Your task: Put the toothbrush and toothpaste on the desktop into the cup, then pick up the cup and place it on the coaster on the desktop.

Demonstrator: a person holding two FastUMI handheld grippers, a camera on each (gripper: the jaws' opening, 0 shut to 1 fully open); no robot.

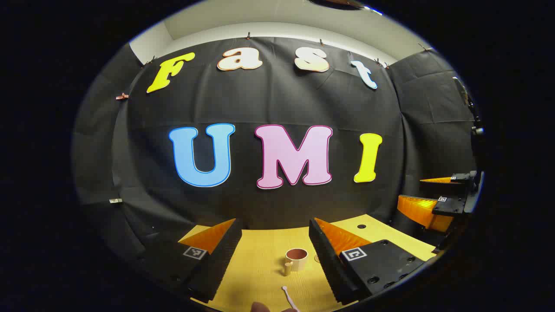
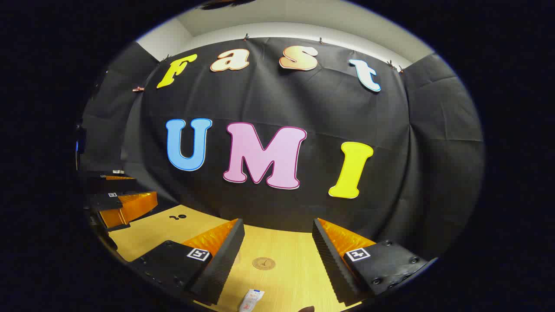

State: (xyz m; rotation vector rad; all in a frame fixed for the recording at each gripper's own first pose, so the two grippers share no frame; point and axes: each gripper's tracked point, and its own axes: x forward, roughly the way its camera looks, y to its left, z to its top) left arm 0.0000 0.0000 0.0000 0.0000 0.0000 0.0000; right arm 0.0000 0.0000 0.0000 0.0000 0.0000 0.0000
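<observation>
In the left gripper view a small cream ceramic cup with a reddish-brown inside and a side handle stands upright on the pale wooden table, out from the back edge. A slim white toothbrush lies flat nearer the front edge, apart from the cup; its far end is cut off by the view. The left gripper hangs above the table with its jaws spread wide, holding nothing, the cup seen between them.

In the right gripper view a round brown coaster lies flat on the table, and the white toothpaste tube lies nearer the front edge, apart from it. The right gripper is likewise wide apart and empty, framing the coaster.
</observation>
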